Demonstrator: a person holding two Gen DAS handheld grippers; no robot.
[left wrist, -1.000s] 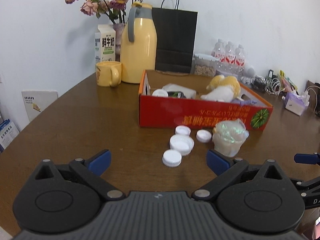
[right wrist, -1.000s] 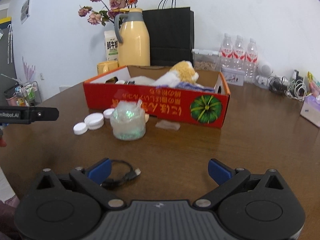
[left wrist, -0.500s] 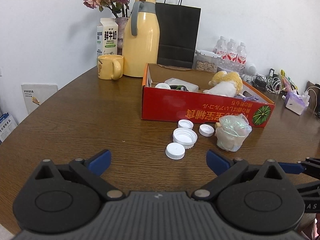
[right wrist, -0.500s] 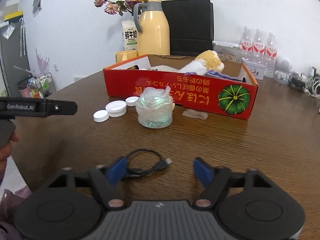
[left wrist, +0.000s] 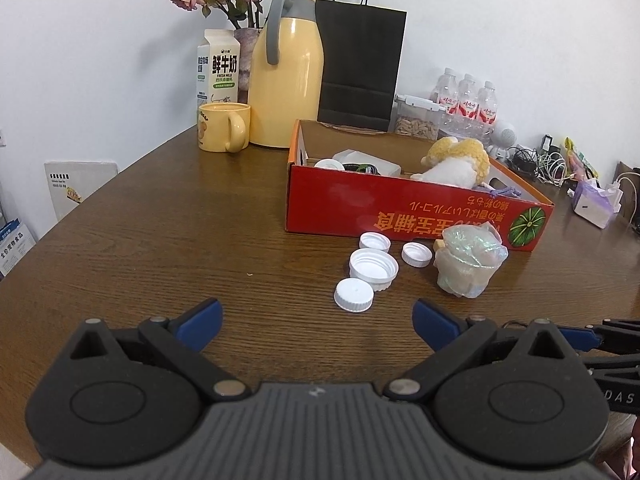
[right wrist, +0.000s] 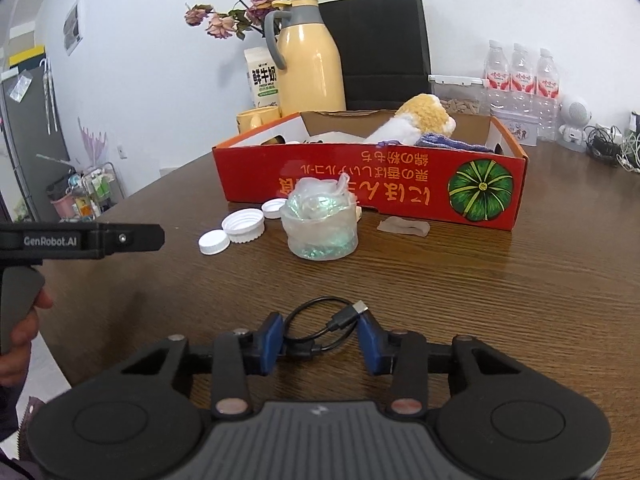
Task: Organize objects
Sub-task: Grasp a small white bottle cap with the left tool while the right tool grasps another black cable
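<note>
A coiled black USB cable lies on the wooden table between the blue pads of my right gripper, whose jaws have narrowed around it; contact is unclear. My left gripper is open and empty above the table, short of several white bottle caps. A crumpled clear plastic bag sits right of the caps, also in the right wrist view. Behind them stands a red cardboard box holding a plush toy and small items.
A yellow thermos, yellow mug, milk carton, flowers and black paper bag stand at the back. Water bottles, cables and a tissue pack are at the right. A small brown scrap lies before the box.
My right gripper has moved forward over the black cable and its jaws have closed in from wide open to either side of it. The left gripper has risen slightly and stays open.
</note>
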